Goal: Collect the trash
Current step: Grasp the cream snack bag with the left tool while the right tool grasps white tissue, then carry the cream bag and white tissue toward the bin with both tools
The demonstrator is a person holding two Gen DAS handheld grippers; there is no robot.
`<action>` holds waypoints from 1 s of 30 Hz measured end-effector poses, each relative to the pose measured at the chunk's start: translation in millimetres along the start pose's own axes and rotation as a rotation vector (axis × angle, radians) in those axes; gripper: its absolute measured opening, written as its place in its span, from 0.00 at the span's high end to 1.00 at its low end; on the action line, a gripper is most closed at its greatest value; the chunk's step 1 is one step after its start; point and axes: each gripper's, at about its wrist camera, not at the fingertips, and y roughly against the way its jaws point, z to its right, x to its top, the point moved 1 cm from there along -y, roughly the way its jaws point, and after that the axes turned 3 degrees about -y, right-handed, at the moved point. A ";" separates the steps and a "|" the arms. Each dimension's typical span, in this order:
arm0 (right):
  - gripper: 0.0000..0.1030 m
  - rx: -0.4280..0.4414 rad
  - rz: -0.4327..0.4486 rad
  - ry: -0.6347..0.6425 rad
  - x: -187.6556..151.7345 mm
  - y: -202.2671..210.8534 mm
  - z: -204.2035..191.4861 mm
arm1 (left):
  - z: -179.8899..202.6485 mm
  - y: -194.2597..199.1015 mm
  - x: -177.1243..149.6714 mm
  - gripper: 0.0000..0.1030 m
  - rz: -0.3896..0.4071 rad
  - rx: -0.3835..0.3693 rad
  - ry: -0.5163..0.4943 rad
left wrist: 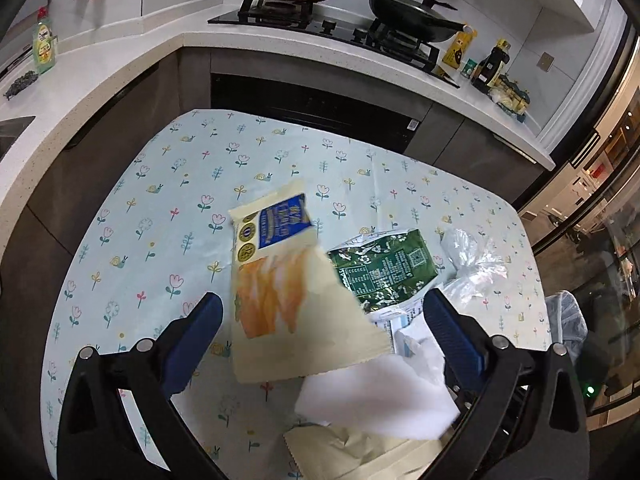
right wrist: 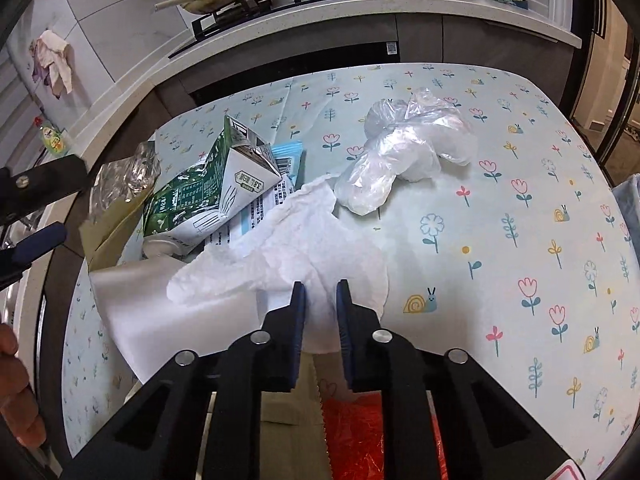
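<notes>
My right gripper point(right wrist: 320, 292) is clamped on the tissue point(right wrist: 304, 256), with the near edge of the sheet pinched between its narrow-set pads. My left gripper point(left wrist: 320, 320) hangs spread wide and empty above the cream bag point(left wrist: 280, 280), gripping nothing.

I take the carton point(right wrist: 208, 196) as my landmark. The tissue lies just in front of it, its far corner reaching up against the carton's white face. The cream bag lies to the carton's left, overlapping its edge. The clear plastic bag point(right wrist: 404, 152) sits to the carton's right, apart from it on the bare tablecloth point(right wrist: 520, 240). A blue-and-white wrapper point(right wrist: 290, 156) pokes out from behind the carton.

What worries me:
- The tissue is thin, and I hold only its rim. A quick pull could tear it, leaving most of it on the cloth.
- Its far corner touches the carton and wrapper. If it snags there, lifting could drag or tip the carton.
- My left pads straddle the bag loosely. If I close too high, I would nip only air, or pinch the tablecloth along with the bag.
- The two grippers work close together over the same pile, so I could knock one into the other.

I cannot tell where the bin stands.
</notes>
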 end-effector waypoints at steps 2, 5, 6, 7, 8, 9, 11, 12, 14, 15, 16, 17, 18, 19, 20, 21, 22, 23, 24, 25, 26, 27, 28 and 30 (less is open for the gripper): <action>0.91 -0.003 0.006 0.005 -2.4 4.8 2.0 | -3.0 -17.1 0.8 0.07 -0.033 0.039 0.005; 0.91 0.004 0.017 -0.007 -5.2 14.2 7.7 | -17.0 -32.9 -3.5 0.07 -0.073 0.056 0.038; 0.91 0.008 0.024 -0.011 -5.5 17.8 9.2 | -23.6 -35.0 -5.8 0.07 -0.077 0.055 0.056; 0.91 0.011 0.031 -0.015 -5.4 21.7 10.5 | -30.5 -35.1 -8.9 0.07 -0.074 0.052 0.075; 0.91 0.013 0.037 -0.018 -5.3 25.6 11.9 | -36.2 -34.9 -11.7 0.09 -0.073 0.052 0.086; 0.91 0.014 0.043 -0.021 -4.3 28.4 13.0 | -40.2 -34.9 -14.2 0.12 -0.073 0.048 0.091; 0.91 0.022 0.057 -0.034 -2.2 35.3 15.5 | -47.9 -34.7 -20.1 0.22 -0.084 0.024 0.093; 0.91 0.027 0.065 -0.041 -1.1 39.3 16.8 | -50.7 -35.4 -22.5 0.31 -0.090 0.023 0.093; 0.91 0.030 0.083 -0.045 1.0 46.8 18.0 | -54.7 -37.6 -27.0 0.39 -0.111 0.021 0.091; 0.91 0.030 0.092 -0.045 1.4 51.2 18.5 | -56.3 -37.0 -29.6 0.46 -0.116 0.011 0.095; 0.91 0.031 0.103 -0.048 1.7 56.0 19.2 | -56.5 -35.3 -31.2 0.50 -0.116 0.005 0.097; 0.91 0.033 0.112 -0.049 2.2 59.6 19.2 | -56.2 -33.0 -32.6 0.56 -0.115 0.003 0.094; 0.92 0.036 0.123 -0.049 2.7 64.8 19.6 | -55.3 -29.6 -33.5 0.61 -0.107 -0.001 0.089; 0.93 0.037 0.134 -0.049 3.8 68.9 19.6 | -53.8 -24.6 -34.7 0.64 -0.095 -0.003 0.081; 0.93 0.038 0.146 -0.048 4.1 74.6 20.4 | -52.1 -19.8 -35.8 0.67 -0.087 -0.003 0.074; 0.94 0.039 0.157 -0.048 3.7 80.0 21.9 | -50.6 -16.0 -36.7 0.76 -0.080 -0.010 0.067; 0.95 0.039 0.166 -0.049 4.0 84.2 22.6 | -48.6 -11.9 -37.2 0.78 -0.076 -0.009 0.059; 0.95 0.038 0.179 -0.051 5.2 89.6 23.8 | -46.9 -7.2 -37.8 0.80 -0.069 -0.007 0.054; 0.95 0.039 0.191 -0.053 5.8 94.9 25.1 | -45.1 -2.1 -38.4 0.84 -0.061 -0.013 0.051; 0.96 0.039 0.200 -0.055 6.2 99.1 26.5 | -43.3 2.5 -38.1 0.86 -0.055 -0.018 0.047; 0.97 0.038 0.212 -0.057 7.0 104.2 28.2 | -41.1 7.9 -38.0 0.88 -0.046 -0.022 0.044; 0.98 0.038 0.222 -0.060 7.4 108.5 29.6 | -38.9 14.8 -38.1 0.91 -0.034 -0.029 0.040; 0.99 0.039 0.232 -0.062 7.7 113.4 31.6 | -36.5 19.9 -36.5 0.92 -0.025 -0.036 0.038; 0.99 0.036 0.245 -0.070 8.8 118.7 34.9 | -31.9 30.2 -34.8 0.92 -0.008 -0.050 0.032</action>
